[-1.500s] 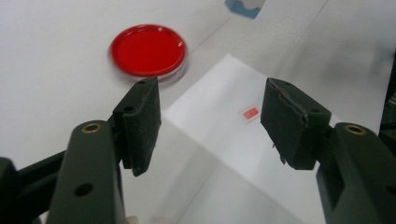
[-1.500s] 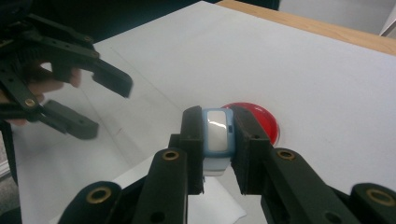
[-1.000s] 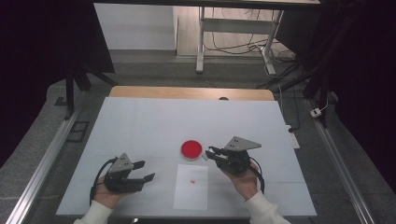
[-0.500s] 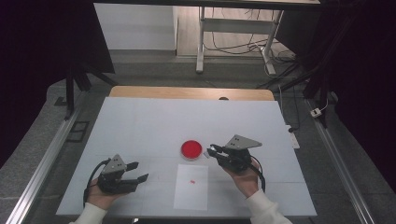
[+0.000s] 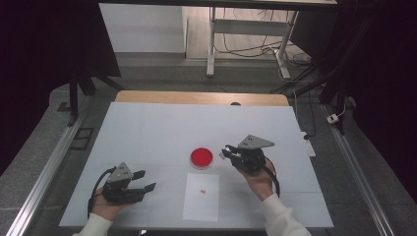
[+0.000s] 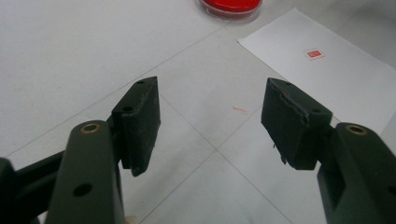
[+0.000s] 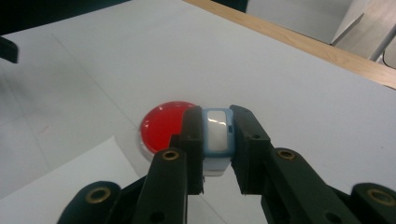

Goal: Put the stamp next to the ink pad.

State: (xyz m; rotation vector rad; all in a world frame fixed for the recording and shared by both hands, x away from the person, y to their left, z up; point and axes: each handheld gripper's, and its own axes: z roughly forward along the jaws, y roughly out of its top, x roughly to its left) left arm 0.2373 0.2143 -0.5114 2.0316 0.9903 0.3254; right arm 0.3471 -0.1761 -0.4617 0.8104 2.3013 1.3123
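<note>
Stamp, small and rectangular with a pale blue plastic body and white face, sits clamped between the closed jaws of the right gripper, held just above the white table beside the round red ink pad in its clear dish; compared with a second ago this gripper has barely shifted and keeps the same grip. Nearest the person, the left gripper rests low at the table's near left with its jaws standing well apart and nothing between them; since the earlier frame it has drawn back toward the person and a little leftward. Between the two hands lies a white rectangular paper sheet bearing one small red stamped mark, unchanged; beyond it the ink pad, then the table's far wooden edge.
</note>
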